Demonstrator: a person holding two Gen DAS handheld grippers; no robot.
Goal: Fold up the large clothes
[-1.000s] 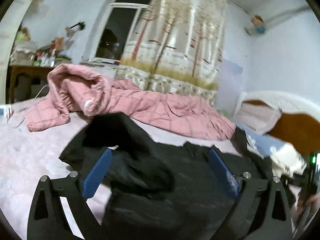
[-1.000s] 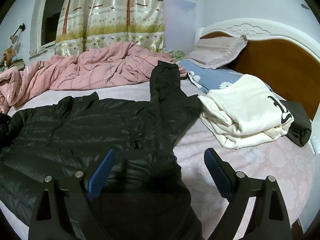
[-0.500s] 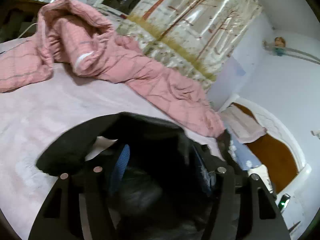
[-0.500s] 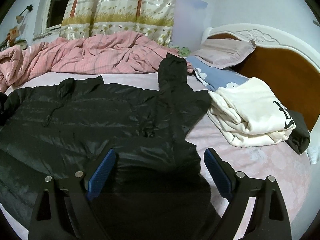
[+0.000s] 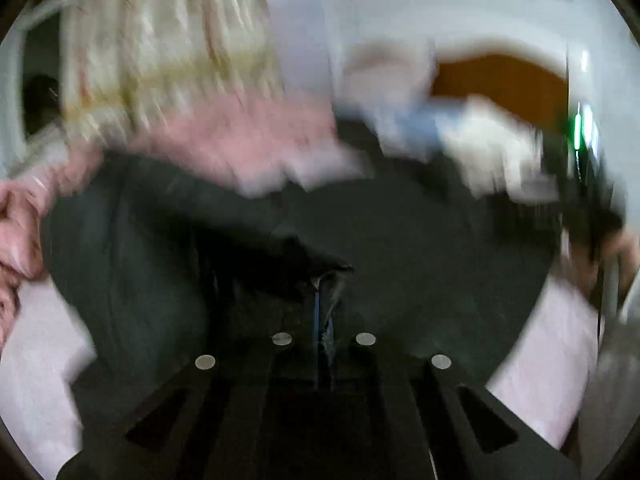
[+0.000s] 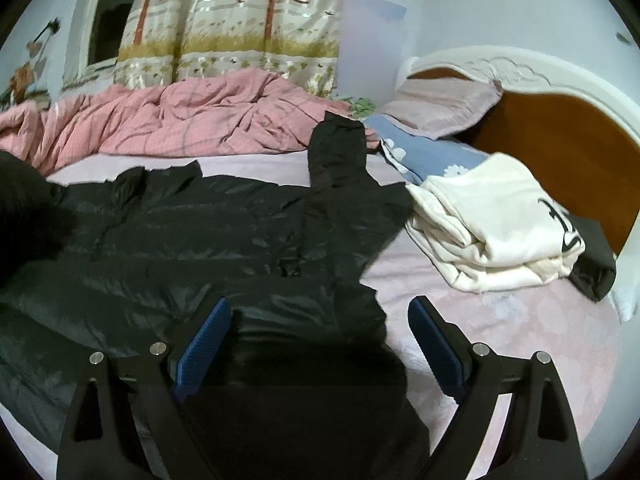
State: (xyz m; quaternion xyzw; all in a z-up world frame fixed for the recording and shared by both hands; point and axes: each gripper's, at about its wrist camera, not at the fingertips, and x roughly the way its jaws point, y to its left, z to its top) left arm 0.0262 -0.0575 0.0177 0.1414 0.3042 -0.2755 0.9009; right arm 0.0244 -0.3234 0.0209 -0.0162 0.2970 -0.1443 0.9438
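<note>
Pinching a fold of the shiny black quilted puffer jacket [image 6: 208,240], the left gripper [image 5: 323,320] has its blue pads pressed almost together on a dark tip of fabric at lower centre of its blurred view. The right gripper [image 6: 320,344] is spread wide, its blue ribbed fingers [image 6: 204,340] hanging over the jacket's near part at the bottom of the frame and holding nothing.

The jacket lies spread across the middle of the right view, one sleeve [image 6: 340,152] reaching toward the upper centre, where its cuff meets the rumpled pink checked quilt [image 6: 180,120].

The heavy blur in the left view suggests a fast swing, and the pinch looks small; slick nylon could slide out of it, dropping the flap short of its fold line. With the right gripper gripping nothing, the body of the jacket is unanchored, so a hard pull may drag the whole garment across the sheet rather than fold it. The outstretched sleeve could also catch on the quilt.

Underneath is a pale pink flowered bedsheet [image 6: 520,320], soft and likely to ripple. At right sit a folded cream sweatshirt with black print [image 6: 492,232], a blue floral pillow [image 6: 432,152] and an orange wooden headboard with white carved trim [image 6: 560,140]. A tree-patterned satin curtain [image 6: 240,20] and dark window fill the upper left.
</note>
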